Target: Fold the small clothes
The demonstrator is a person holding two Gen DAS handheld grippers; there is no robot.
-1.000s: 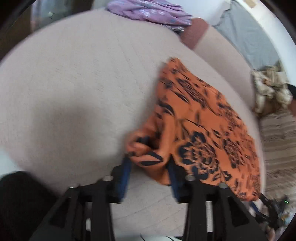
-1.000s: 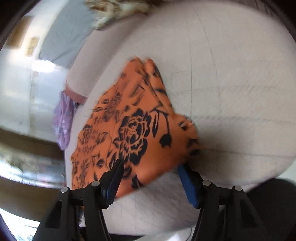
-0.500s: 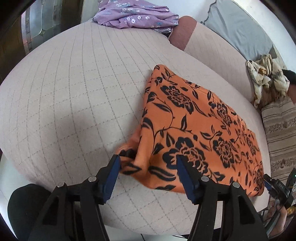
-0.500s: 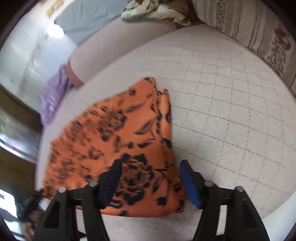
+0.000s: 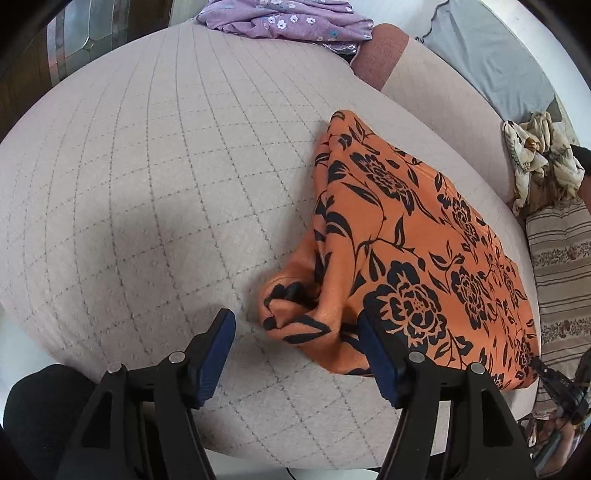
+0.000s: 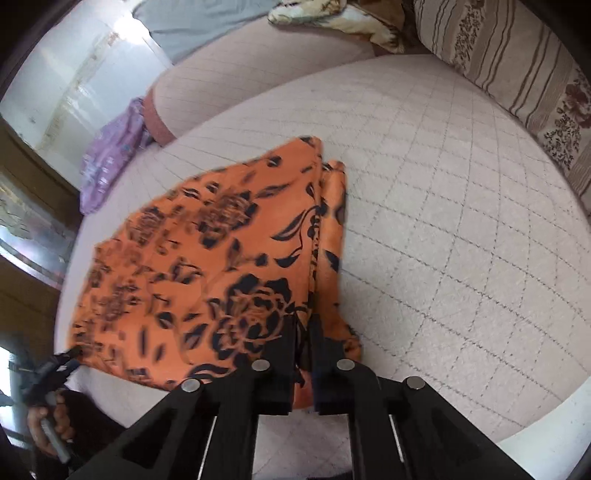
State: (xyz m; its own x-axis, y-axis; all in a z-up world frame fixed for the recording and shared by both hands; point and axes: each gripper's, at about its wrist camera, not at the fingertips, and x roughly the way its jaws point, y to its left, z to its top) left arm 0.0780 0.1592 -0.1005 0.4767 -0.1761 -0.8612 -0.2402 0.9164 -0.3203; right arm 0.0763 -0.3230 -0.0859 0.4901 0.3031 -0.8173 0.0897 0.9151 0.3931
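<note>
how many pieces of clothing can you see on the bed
3: an orange floral garment lies nearest; a purple floral one sits at the far edge; a cream patterned one is bunched beside the striped pillow. More may be hidden.

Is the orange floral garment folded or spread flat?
Folded: the orange garment shows doubled layers along its edge, and its near corner is bunched.

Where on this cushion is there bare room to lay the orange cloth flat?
Bare checked cushion lies left of the orange cloth, up to the purple garment. In the right wrist view, bare cushion also runs from the cloth to the striped pillow. Crowded: the corner by the crumpled beige cloth.
</note>
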